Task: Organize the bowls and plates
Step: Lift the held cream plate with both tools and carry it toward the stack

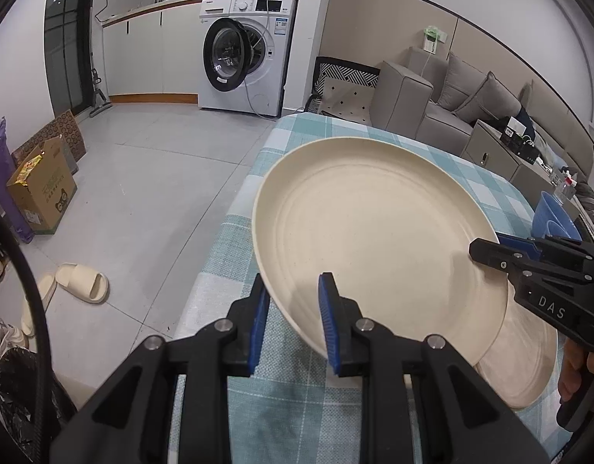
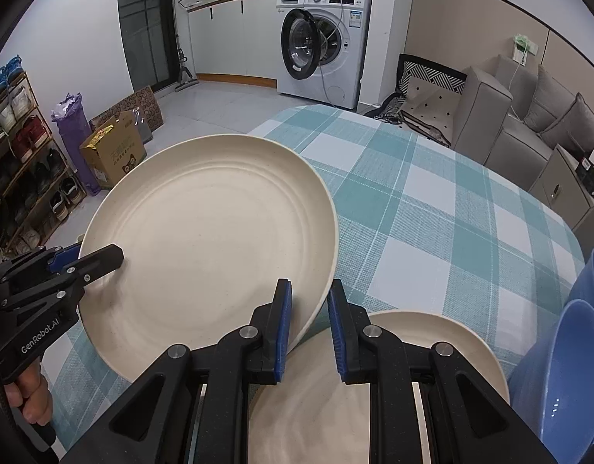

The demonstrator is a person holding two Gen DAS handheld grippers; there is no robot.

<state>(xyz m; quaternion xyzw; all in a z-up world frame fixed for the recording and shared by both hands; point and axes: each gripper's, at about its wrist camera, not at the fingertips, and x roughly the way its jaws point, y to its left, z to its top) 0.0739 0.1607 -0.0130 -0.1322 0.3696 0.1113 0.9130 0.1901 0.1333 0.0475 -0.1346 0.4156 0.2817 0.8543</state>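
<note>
A large cream plate (image 1: 374,239) is held above the checked tablecloth, tilted; it also shows in the right wrist view (image 2: 211,239). My left gripper (image 1: 293,317) straddles its near rim, with a gap still showing between pad and plate. My right gripper (image 2: 308,328) straddles the opposite rim in the same way. A second cream plate (image 2: 327,398) lies flat on the table under the right gripper; it shows in the left wrist view (image 1: 528,355) too. Blue bowls (image 2: 575,355) stand nested at the right edge, also visible in the left wrist view (image 1: 554,216).
The table with the teal checked cloth (image 2: 432,212) has its left edge by a tiled floor. A washing machine (image 1: 242,50) with open door, a cardboard box (image 2: 111,150), a shoe rack (image 2: 22,147) and a grey sofa (image 1: 451,92) surround it.
</note>
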